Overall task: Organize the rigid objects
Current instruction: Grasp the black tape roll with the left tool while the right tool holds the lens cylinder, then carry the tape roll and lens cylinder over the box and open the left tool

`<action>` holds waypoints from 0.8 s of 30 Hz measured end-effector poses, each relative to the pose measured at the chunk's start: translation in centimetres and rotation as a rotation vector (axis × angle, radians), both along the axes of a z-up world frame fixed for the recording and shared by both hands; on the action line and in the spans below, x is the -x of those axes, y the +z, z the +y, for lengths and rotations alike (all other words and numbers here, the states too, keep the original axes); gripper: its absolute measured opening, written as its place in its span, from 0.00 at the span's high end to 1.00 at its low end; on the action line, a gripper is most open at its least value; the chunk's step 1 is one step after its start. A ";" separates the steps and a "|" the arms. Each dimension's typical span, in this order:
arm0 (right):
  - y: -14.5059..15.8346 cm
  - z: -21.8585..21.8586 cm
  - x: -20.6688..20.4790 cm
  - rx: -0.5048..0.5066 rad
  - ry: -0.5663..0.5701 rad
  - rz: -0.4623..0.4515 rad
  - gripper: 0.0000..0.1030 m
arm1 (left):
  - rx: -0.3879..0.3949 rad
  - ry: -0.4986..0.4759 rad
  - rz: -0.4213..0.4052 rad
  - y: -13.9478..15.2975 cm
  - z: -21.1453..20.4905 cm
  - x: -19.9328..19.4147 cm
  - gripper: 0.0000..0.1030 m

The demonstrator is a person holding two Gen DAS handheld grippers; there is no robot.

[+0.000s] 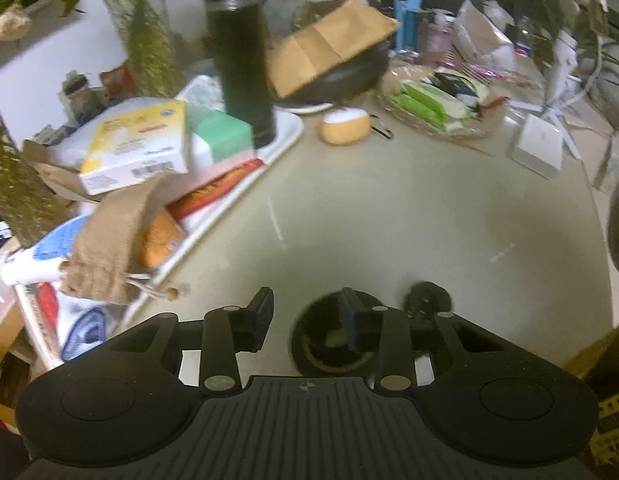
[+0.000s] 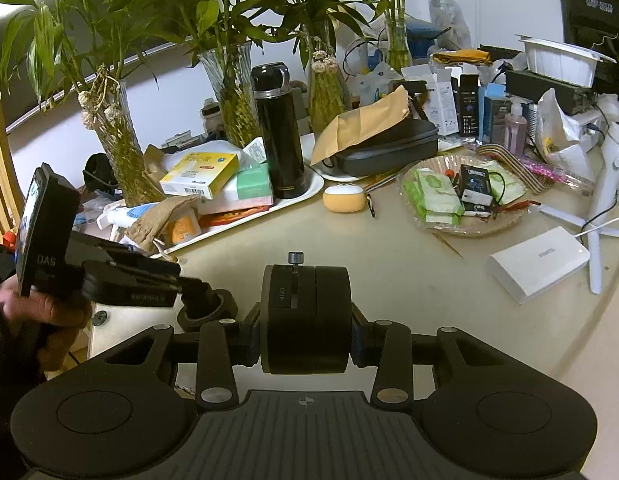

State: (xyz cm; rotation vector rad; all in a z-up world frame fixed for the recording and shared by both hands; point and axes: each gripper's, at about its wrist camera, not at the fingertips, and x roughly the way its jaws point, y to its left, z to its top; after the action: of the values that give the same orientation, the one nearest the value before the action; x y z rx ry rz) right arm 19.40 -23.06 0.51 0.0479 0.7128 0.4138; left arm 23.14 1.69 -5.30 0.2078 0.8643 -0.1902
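The table [image 2: 389, 280] looks smooth and faintly glossy, cream-coloured. The black flask [image 2: 279, 136] is shiny, with a metal band. The vases [image 2: 229, 92] are clear ribbed glass. The drawstring pouch [image 2: 161, 216] is rough burlap cloth; the envelope [image 2: 361, 128] is matt brown paper. The right tool [image 2: 305, 344] is matt black plastic.

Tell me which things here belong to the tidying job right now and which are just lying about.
In the job: right gripper, clamped on the black round device; left gripper, open at the black ring.
Lying about: black flask, yellow box, orange pouch, snack basket, white box.
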 end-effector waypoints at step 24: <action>-0.9 -2.3 -0.2 -0.061 -0.031 0.016 0.58 | 0.173 0.080 0.208 -2.4 0.4 -3.2 0.22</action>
State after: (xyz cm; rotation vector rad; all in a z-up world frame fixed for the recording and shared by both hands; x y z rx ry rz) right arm 19.57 -25.39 -0.40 0.1199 0.7141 0.4057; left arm 26.33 2.13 -7.69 -0.0087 1.0550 -0.2129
